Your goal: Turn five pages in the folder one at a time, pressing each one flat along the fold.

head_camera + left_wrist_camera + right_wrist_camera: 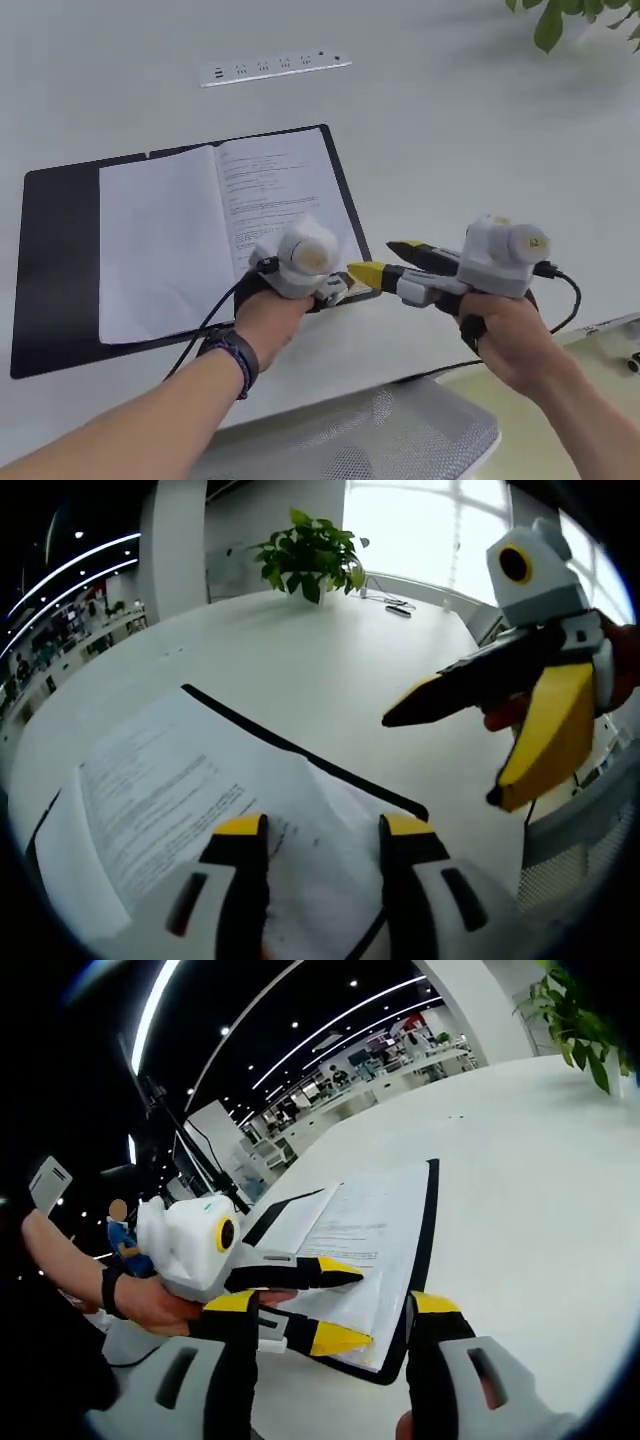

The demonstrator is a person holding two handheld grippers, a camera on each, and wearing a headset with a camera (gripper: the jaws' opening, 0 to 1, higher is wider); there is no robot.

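A black folder [45, 270] lies open on the white table, a blank page [160, 250] on its left and a printed page [275, 190] on its right. My left gripper [333, 290] hovers open over the printed page's near right corner; in the left gripper view the printed page [170, 780] lies under my left gripper [322, 830]. My right gripper [382, 260] is open just right of the folder, its yellow and black fingertips pointing left at the left gripper. In the right gripper view my right gripper [335, 1305] faces the folder [425, 1230], and the left gripper [325, 1305] has the page corner between its spread jaws.
A white power strip [275, 68] lies on the table beyond the folder. A potted plant [570, 15] stands at the far right corner. A grey mesh chair [400, 430] sits below the table's near edge. Bare tabletop [480, 140] extends right of the folder.
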